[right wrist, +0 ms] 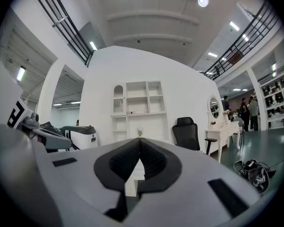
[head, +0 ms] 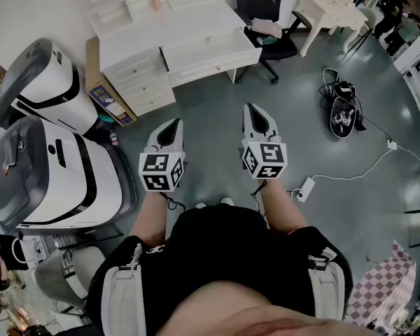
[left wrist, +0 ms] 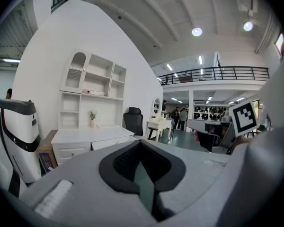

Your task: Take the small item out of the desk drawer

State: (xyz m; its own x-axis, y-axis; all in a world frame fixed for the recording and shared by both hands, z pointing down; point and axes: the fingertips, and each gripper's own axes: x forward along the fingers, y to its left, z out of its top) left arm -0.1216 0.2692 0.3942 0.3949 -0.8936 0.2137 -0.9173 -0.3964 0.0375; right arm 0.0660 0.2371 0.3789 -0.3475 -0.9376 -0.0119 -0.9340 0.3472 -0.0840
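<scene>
The white desk [head: 169, 32] stands against the far wall, a few steps ahead of me, with a shelf unit on top. Its wide middle drawer [head: 211, 53] looks pulled out; I cannot make out any small item in it from here. My left gripper [head: 174, 123] and right gripper [head: 253, 108] are held side by side at waist height over the grey floor and point toward the desk, well short of it. Both are shut with nothing between the jaws. The left gripper [left wrist: 141, 142] looks at the desk [left wrist: 91, 136]. Beyond the right gripper [right wrist: 140, 139] stands the shelf unit [right wrist: 137, 104].
Two large white machines [head: 52, 165] stand to my left, with a cardboard box [head: 102, 84] beside the desk. A black office chair [head: 263, 7] sits right of the desk. A black bag [head: 343, 112], a power strip [head: 305, 186] and cable lie on the floor to the right.
</scene>
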